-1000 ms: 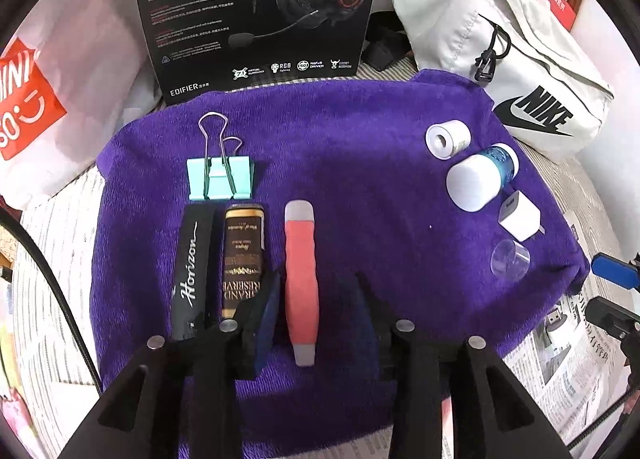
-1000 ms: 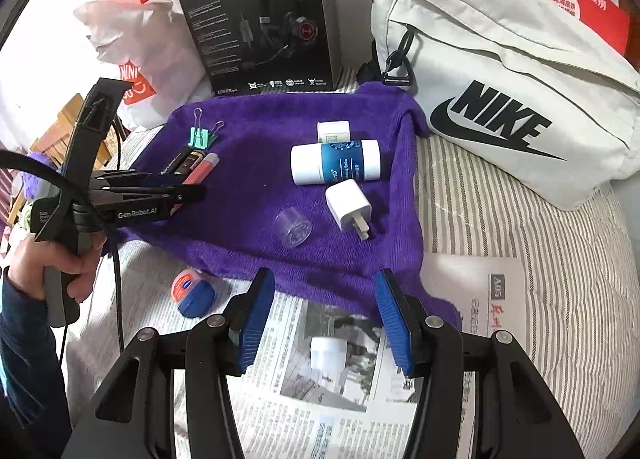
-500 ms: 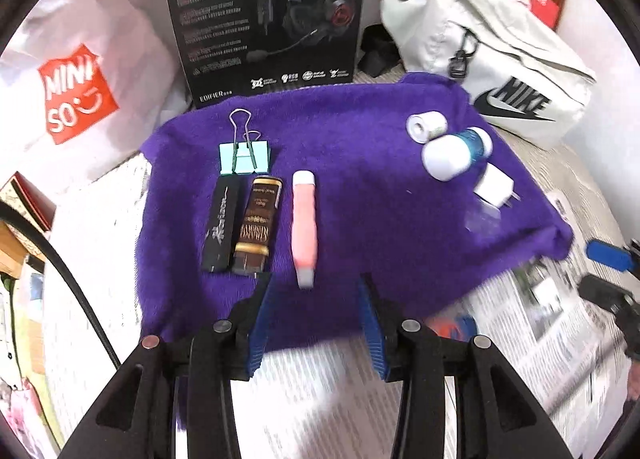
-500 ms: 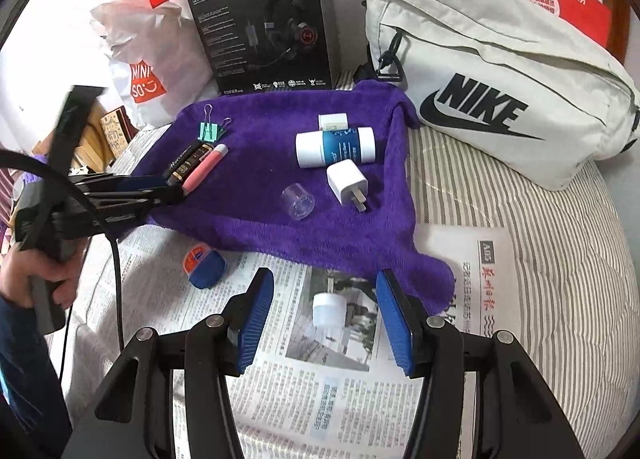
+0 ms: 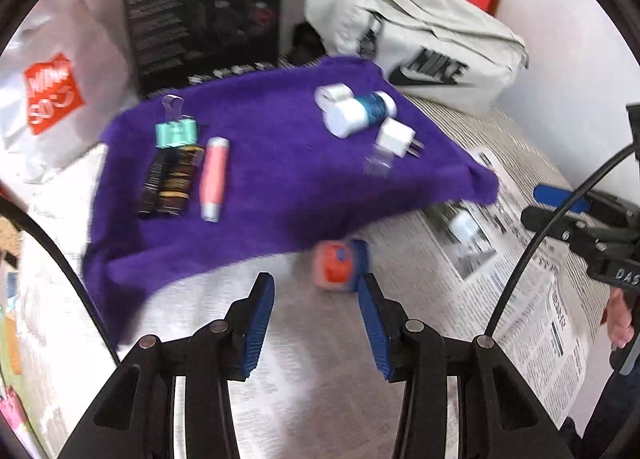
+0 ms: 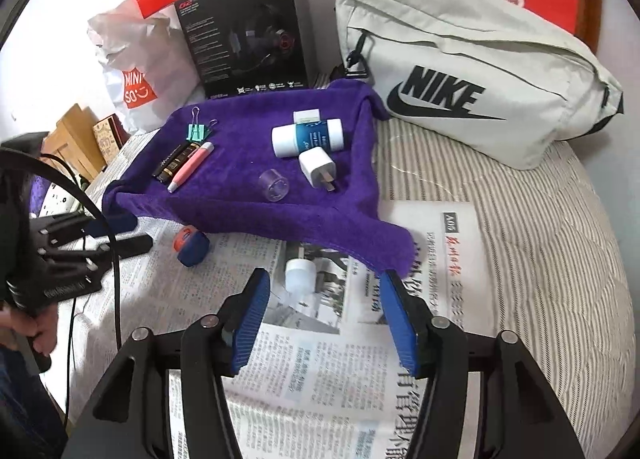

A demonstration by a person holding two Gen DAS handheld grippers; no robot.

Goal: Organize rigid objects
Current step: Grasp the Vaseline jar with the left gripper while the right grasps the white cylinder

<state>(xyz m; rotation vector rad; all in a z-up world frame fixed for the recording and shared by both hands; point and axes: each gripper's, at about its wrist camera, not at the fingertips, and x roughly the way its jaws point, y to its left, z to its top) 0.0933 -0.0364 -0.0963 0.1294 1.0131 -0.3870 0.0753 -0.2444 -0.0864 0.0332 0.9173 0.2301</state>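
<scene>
A purple towel [image 6: 240, 179] holds a teal binder clip [image 6: 195, 133], two dark bars [image 6: 176, 161], a pink tube [image 6: 191, 165], a white-and-blue bottle [image 6: 308, 137], a white charger plug [image 6: 316, 167] and a clear cap [image 6: 274, 185]. An orange-and-blue tape measure [image 5: 340, 265] lies on the newspaper just ahead of my open, empty left gripper [image 5: 316, 319]; it also shows in the right wrist view [image 6: 192, 245]. A small white bottle [image 6: 300, 275] lies on the newspaper just ahead of my open, empty right gripper [image 6: 324, 319].
A black headset box [image 6: 244, 31], a white Miniso bag [image 6: 140, 75] and a white Nike bag [image 6: 460, 79] stand behind the towel. Newspaper [image 6: 360, 359] covers the striped bed near me. The left gripper [image 6: 92, 235] shows at the left of the right wrist view.
My left gripper has pulled back off the towel and swung right, facing the tape measure on the newspaper. My right gripper has edged back slightly; the small white bottle stays ahead of it.
</scene>
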